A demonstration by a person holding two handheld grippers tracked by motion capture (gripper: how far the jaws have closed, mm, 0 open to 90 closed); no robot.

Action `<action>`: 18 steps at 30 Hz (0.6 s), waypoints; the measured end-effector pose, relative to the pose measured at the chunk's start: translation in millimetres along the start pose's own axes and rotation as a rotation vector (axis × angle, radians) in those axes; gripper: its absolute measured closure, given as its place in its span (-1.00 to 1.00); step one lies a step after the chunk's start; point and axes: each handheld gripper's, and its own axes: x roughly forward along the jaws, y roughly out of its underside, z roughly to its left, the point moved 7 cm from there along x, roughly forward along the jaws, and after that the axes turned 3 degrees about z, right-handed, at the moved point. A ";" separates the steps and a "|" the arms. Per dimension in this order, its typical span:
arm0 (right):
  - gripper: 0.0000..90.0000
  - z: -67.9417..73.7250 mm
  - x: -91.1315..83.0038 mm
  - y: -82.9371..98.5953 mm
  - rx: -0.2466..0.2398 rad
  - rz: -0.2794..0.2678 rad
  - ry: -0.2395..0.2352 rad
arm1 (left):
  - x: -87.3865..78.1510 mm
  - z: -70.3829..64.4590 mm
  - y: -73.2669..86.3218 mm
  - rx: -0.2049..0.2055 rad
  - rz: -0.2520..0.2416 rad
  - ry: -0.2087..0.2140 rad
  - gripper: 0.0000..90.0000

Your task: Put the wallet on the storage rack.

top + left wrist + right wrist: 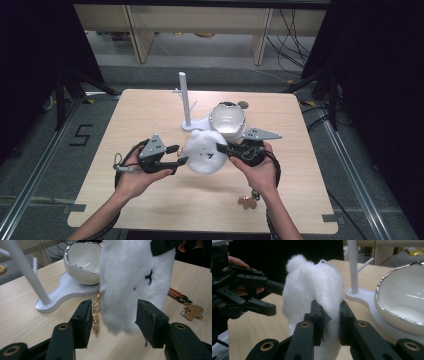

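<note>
Right tool point(223, 148) clenched on white plush point(204, 152), held level above table; left tool point(181, 154) spread wide, straddling plush.

This is looking like a lab or recording room rather than a home. A bare wooden table point(150, 200) is standing on grey carpet, with black curtains point(30, 75) hanging on the left and right. Metal rails point(30, 180) are running along the floor, a taped number five point(81, 135) is marking it, and loose cables point(292, 40) are trailing at the far right under pale benches point(200, 20).
</note>
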 end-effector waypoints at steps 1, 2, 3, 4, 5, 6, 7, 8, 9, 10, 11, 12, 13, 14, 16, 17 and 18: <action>0.75 -2.8 -2.3 -1.8 -0.008 -0.004 0.016 | -2.5 2.1 2.8 -0.013 -0.011 -0.006 -0.02; 0.75 -4.3 -3.1 -3.9 -0.014 -0.017 0.017 | -5.9 4.8 6.2 -0.019 -0.016 -0.016 -0.04; 0.75 -5.7 -5.4 -5.1 -0.004 -0.015 0.029 | -8.5 6.8 8.7 -0.027 -0.023 -0.024 -0.06; 0.75 -6.4 -6.7 -6.7 -0.006 -0.019 0.033 | -13.3 10.7 13.3 -0.041 -0.034 -0.042 -0.08; 0.75 -8.5 -9.3 -9.0 -0.007 -0.023 0.053 | -16.3 13.3 16.5 -0.052 -0.038 -0.055 -0.09; 0.75 -10.0 -9.5 -11.0 -0.017 -0.036 0.056 | -21.2 17.7 21.9 -0.068 -0.046 -0.075 -0.10; 0.75 -12.1 -11.4 -13.8 -0.026 -0.044 0.064 | -25.1 21.3 26.6 -0.080 -0.052 -0.093 -0.11; 0.75 -11.7 -14.1 -15.0 -0.001 -0.038 0.075 | -28.7 24.5 31.7 -0.092 -0.053 -0.111 -0.12; 0.75 -16.2 -14.5 -18.2 -0.041 -0.058 0.089 | -31.6 27.5 36.9 -0.102 -0.056 -0.123 -0.13; 0.75 -16.5 -16.1 -19.6 -0.040 -0.050 0.080 | -34.7 30.0 42.7 -0.112 -0.050 -0.140 -0.14; 0.75 -18.8 -17.7 -21.8 -0.049 -0.056 0.097 | -36.9 32.4 48.3 -0.119 -0.047 -0.152 -0.14; 0.75 -19.7 -18.7 -23.5 -0.042 -0.061 0.097 | -38.4 34.1 54.3 -0.128 -0.040 -0.162 -0.15; 0.75 -20.7 -20.8 -24.3 -0.028 -0.046 0.109 | -38.4 34.9 58.9 -0.136 -0.039 -0.158 -0.15; 0.75 -21.9 -20.7 -26.2 -0.040 -0.059 0.105 | -39.1 36.0 66.7 -0.153 -0.028 -0.167 -0.16; 0.75 -26.5 -22.8 -30.2 -0.056 -0.076 0.128 | -38.9 36.9 77.6 -0.184 -0.025 -0.173 -0.16; 0.75 -28.1 -23.8 -31.1 -0.052 -0.066 0.129 | -38.2 37.2 82.2 -0.196 -0.027 -0.175 -0.16; 0.75 -29.0 -23.4 -32.6 -0.046 -0.078 0.127 | -38.2 37.9 86.2 -0.198 -0.027 -0.188 -0.16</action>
